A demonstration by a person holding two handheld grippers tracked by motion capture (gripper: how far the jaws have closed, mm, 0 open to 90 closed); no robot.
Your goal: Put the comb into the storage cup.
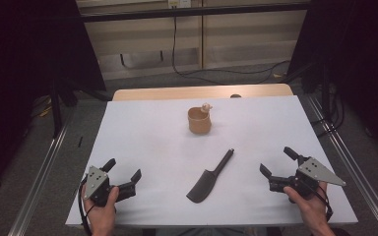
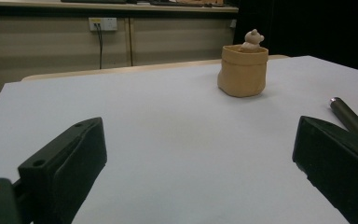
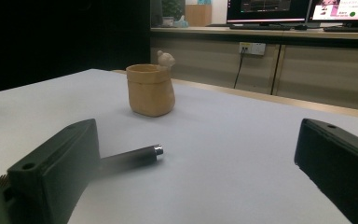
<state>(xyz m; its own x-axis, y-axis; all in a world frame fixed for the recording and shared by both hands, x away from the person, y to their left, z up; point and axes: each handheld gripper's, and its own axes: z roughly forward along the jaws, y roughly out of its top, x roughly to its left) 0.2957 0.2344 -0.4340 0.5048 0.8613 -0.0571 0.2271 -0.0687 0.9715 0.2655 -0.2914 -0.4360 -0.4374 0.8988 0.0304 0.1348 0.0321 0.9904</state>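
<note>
So on the near left edge of the white table point(image 1: 142, 137) the left gripper point(image 1: 125, 177) just rests in the person's hand, jaws spread wide with nothing between them. Moving right, the dark spatula-type tool point(image 1: 209, 178) lies flat near the front middle, blade toward the person and handle angled away toward the tan pot point(image 1: 199, 121), which stands well apart from it farther back with a little bear figure point(image 1: 206, 106) at its rim (perched on it or inside it, can't really tell). Far right, the right gripper point(image 1: 278, 163) is also wide open and empty, sitting near the tool. If the tool is the next pickup, I'd go with the right one: turn it so the jaws straddle the round handle crosswise, come in low, and close mid-handle so it doesn't roll or swing.
</note>
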